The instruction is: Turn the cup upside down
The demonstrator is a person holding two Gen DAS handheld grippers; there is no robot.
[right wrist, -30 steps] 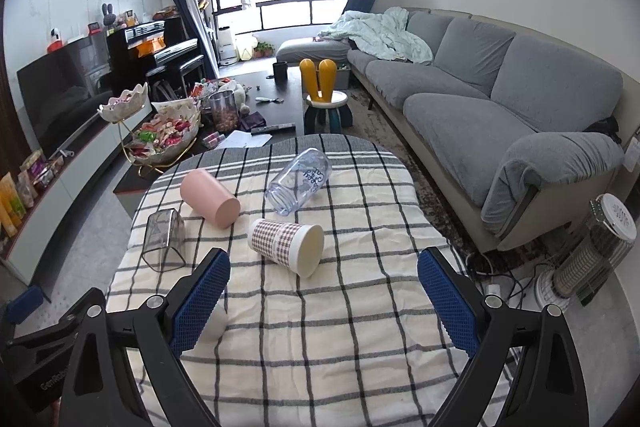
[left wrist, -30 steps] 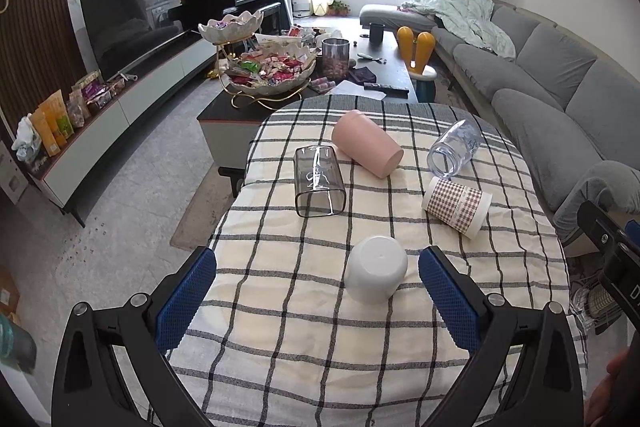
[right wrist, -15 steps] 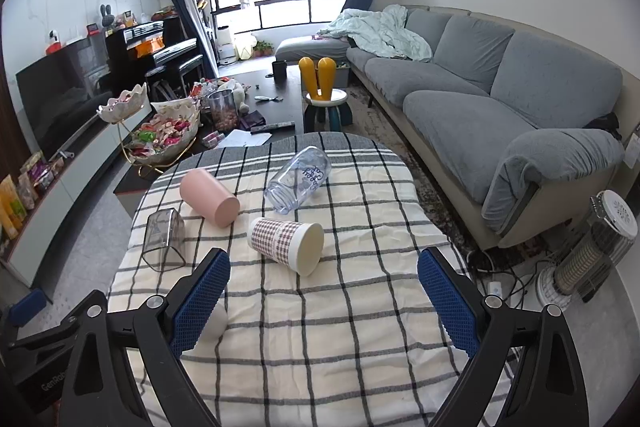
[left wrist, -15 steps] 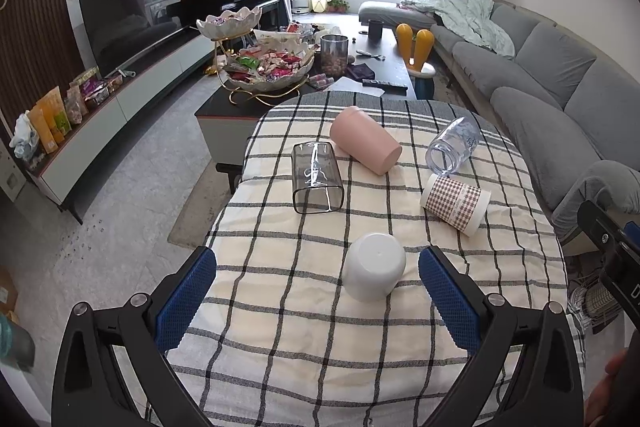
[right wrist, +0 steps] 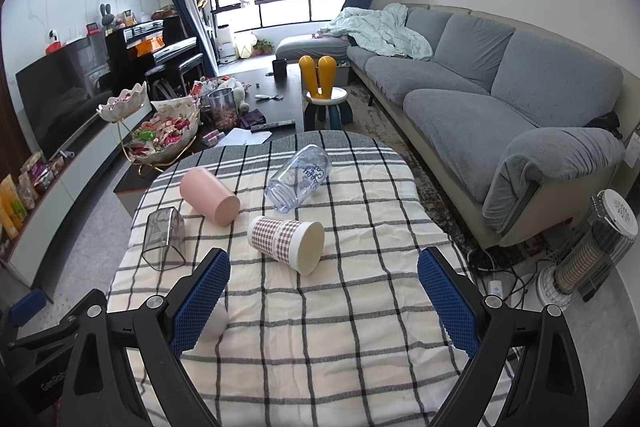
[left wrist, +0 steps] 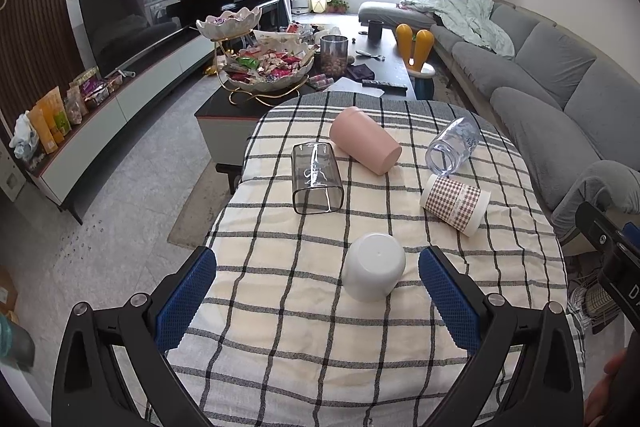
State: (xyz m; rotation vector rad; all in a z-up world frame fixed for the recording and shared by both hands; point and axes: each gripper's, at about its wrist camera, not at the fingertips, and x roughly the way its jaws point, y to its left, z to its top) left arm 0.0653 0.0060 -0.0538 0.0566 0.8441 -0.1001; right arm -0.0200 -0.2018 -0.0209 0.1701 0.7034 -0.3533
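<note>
A white cup (left wrist: 374, 271) stands upside down on the checked tablecloth (left wrist: 304, 347), between the tips of my open, empty left gripper (left wrist: 317, 269). Beyond it lie on their sides a smoky square glass (left wrist: 316, 177), a pink cup (left wrist: 365, 145), a clear plastic bottle (left wrist: 454, 145) and a plaid paper cup (left wrist: 455, 203). My right gripper (right wrist: 323, 273) is open and empty, hovering just short of the plaid paper cup (right wrist: 287, 243). The white cup (right wrist: 218, 321) shows behind its left finger.
A grey sofa (right wrist: 500, 115) runs along the right. A dark coffee table (left wrist: 280, 95) with snack bowls stands beyond the table's far edge. A small heater (right wrist: 588, 255) and cables lie on the floor at right. A TV unit (left wrist: 132, 27) is at left.
The left gripper has drawn back and risen slightly, so the cups sit a little farther away in its view. The right gripper has barely moved. No cup has shifted.
</note>
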